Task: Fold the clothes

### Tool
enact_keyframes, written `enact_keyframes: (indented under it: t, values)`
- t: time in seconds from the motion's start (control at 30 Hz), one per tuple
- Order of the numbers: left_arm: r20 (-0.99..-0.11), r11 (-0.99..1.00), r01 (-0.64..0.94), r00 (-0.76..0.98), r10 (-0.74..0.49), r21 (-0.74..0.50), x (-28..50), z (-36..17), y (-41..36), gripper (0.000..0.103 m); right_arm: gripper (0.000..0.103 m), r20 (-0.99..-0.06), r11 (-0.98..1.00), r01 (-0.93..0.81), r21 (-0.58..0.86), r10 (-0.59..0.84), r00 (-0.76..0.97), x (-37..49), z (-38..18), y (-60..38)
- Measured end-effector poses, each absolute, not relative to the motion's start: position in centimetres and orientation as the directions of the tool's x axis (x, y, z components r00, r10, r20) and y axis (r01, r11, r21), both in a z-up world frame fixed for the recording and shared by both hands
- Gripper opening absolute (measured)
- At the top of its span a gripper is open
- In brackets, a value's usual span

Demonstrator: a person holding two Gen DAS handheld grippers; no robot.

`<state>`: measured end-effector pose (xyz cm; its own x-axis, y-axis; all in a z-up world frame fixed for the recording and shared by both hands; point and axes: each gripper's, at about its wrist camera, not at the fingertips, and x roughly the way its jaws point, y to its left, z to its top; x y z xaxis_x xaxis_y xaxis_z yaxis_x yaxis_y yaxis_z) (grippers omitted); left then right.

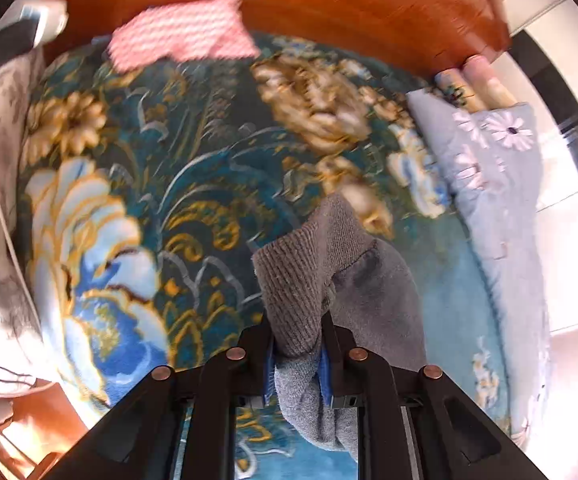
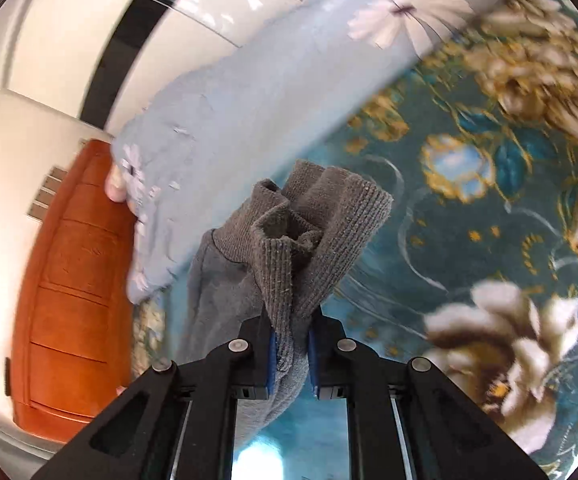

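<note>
In the lower middle of the left wrist view, the left gripper (image 1: 299, 364) pinches a ribbed edge of the grey knit garment (image 1: 329, 272), which bunches above the floral blanket (image 1: 193, 184). In the right wrist view, the right gripper (image 2: 292, 354) clamps another ribbed fold of the same garment (image 2: 309, 232) at lower centre. A pink cloth (image 1: 181, 34) lies at upper left, and a pale blue flowered quilt (image 2: 249, 92) along the blanket's edge.

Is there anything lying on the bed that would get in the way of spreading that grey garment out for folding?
Nothing visible does. Both the left gripper and right gripper are shut on the grey knit garment. The floral blanket ahead is open; the pink cloth and pale blue quilt lie at its edges.
</note>
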<state>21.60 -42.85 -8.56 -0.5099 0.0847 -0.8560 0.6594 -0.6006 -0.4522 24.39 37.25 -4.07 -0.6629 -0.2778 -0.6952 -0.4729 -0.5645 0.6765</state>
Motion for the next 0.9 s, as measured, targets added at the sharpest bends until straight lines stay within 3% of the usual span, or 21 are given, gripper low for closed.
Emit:
enact_keyframes:
  t: [0.07, 0.13, 0.2, 0.27, 0.3, 0.4, 0.53, 0.6, 0.9]
  values:
    - [-0.873, -0.543, 0.71, -0.478, 0.096, -0.448, 23.5, -11.0, -42.9, 0.019, 0.013, -0.765, -0.527, -0.566, 0.634, -0.32, -0.559, 25.3, -9.4, 37.3]
    - [-0.865, -0.491, 0.729, -0.488, 0.116, -0.476, 24.9, -11.8, -43.1, 0.024, 0.013, -0.773, -0.49, -0.603, 0.63, -0.319, -0.549, 26.8, -11.7, 37.5]
    - [-0.863, -0.472, 0.733, -0.487, 0.138, -0.489, 25.4, -11.5, -43.3, 0.026, 0.018, -0.761, -0.465, -0.608, 0.643, -0.299, -0.576, 28.1, -11.7, 37.7]
    - [-0.873, -0.489, 0.734, -0.465, 0.144, -0.472, 25.6, -10.7, -43.1, 0.034, 0.034, -0.768, -0.453, -0.626, 0.635, -0.278, -0.577, 29.2, -11.5, 38.1]
    - [-0.882, -0.507, 0.733, -0.451, 0.137, -0.454, 25.8, -10.0, -42.7, 0.036, 0.035, -0.773, -0.457, -0.63, 0.628, -0.274, -0.572, 29.5, -11.3, 38.3]
    - [-0.905, -0.586, 0.72, -0.421, 0.056, -0.371, 26.2, -7.7, -41.1, 0.041, 0.038, -0.791, -0.5, -0.625, 0.6, -0.251, -0.558, 30.9, -9.8, 38.4]
    - [-0.942, -0.649, 0.751, -0.292, -0.166, -0.118, 26.3, -5.7, -39.1, 0.042, 0.037, -0.782, -0.598, -0.558, 0.576, -0.205, -0.588, 32.5, -7.3, 37.1]
    - [-0.933, -0.65, 0.757, -0.277, -0.231, -0.064, 26.8, -4.7, -38.1, 0.042, 0.038, -0.759, -0.62, -0.51, 0.596, -0.229, -0.609, 32.2, -6.9, 36.4]
    - [-0.892, -0.72, 0.663, -0.43, -0.14, -0.206, 29.8, -2.4, -27.7, 0.042, 0.037, -0.728, -0.51, -0.535, 0.674, -0.337, -0.596, 30.1, -10.4, 36.3]
